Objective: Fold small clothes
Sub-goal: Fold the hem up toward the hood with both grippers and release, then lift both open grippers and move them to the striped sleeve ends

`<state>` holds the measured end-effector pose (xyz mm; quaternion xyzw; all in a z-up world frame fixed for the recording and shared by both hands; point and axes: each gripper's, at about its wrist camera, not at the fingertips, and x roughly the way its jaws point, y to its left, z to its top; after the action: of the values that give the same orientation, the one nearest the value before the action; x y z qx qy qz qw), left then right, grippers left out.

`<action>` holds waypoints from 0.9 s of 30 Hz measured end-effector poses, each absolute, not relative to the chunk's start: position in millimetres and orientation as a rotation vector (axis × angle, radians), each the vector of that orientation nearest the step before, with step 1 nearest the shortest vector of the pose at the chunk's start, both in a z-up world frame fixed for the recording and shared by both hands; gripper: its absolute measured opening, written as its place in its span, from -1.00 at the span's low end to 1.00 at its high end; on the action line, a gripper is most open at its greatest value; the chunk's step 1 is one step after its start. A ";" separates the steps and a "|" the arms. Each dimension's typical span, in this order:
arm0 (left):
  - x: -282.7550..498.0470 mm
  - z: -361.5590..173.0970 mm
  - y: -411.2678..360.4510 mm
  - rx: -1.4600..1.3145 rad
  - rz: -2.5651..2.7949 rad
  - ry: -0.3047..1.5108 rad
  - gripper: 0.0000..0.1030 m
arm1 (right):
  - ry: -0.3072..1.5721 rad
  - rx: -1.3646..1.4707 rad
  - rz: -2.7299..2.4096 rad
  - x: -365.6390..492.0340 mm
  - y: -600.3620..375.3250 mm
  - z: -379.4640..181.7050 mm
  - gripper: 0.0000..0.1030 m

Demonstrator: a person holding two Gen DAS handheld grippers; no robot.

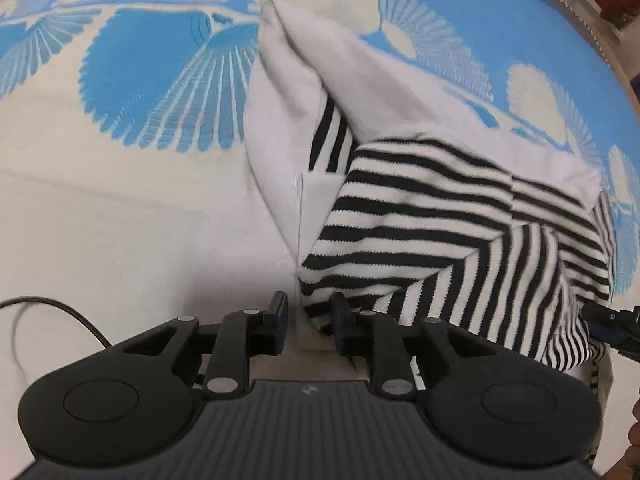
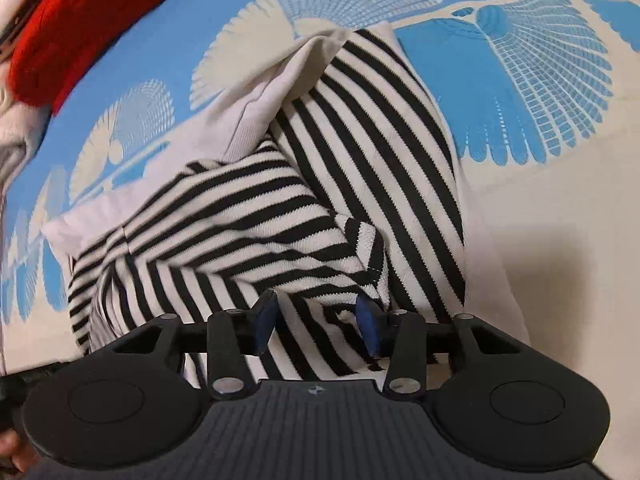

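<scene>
- Blue-and-cream patterned bedspread (image 1: 120,208) is seen throughout.
- Striped garment (image 2: 304,216) is laid mid-frame, partly folded.
- Left gripper (image 1: 308,322): jaws parted, nothing pinched.
- Right gripper (image 2: 316,320): jaws apart over stripes.

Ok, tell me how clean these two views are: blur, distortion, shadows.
Left wrist view: strong fisheye bending of the blue patterned bedspread; the striped garment is slightly soft. Right wrist view: same bending, the red cloth at the top left is smeared, and a soft shadow falls on the cream area right of the garment.
</scene>
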<state>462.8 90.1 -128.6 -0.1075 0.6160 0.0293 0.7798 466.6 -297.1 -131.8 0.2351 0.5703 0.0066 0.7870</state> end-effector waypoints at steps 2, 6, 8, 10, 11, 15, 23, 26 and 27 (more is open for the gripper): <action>461.6 -107.0 84.0 -0.205 0.039 1.263 -0.45 | 1.178 0.478 0.025 465.5 -292.1 -112.2 -0.12; 443.5 -58.0 63.5 -0.109 0.012 1.071 -0.41 | 0.974 0.393 0.049 442.6 -282.8 -51.9 -0.11; 422.9 -32.6 52.6 -0.038 0.021 0.977 -0.35 | 0.869 0.347 0.059 429.0 -277.4 -27.4 -0.11; 396.4 -9.6 51.1 -0.039 0.026 0.933 -0.25 | 0.762 0.318 0.068 403.1 -271.6 -0.6 -0.10; 381.5 -2.1 53.2 -0.053 0.035 0.930 -0.25 | 0.724 0.319 0.063 388.3 -271.7 8.3 -0.09; 313.8 18.2 59.0 -0.092 0.071 0.914 -0.25 | 0.623 0.352 0.096 316.9 -277.7 41.7 -0.05; 181.2 26.7 47.5 -0.082 0.023 0.827 -0.25 | 0.629 0.240 0.052 199.3 -290.8 19.7 0.00; 150.6 26.0 36.4 -0.045 -0.013 0.806 -0.24 | 0.676 0.255 0.014 170.0 -295.5 -0.6 -0.01; 142.0 25.5 33.8 -0.032 -0.023 0.797 -0.25 | 0.691 0.264 0.001 163.4 -297.4 -7.7 -0.01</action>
<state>142.0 33.8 25.5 -0.0158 0.3880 -0.0113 0.9214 163.4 -297.4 -7.7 0.1289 0.3379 0.0004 0.9323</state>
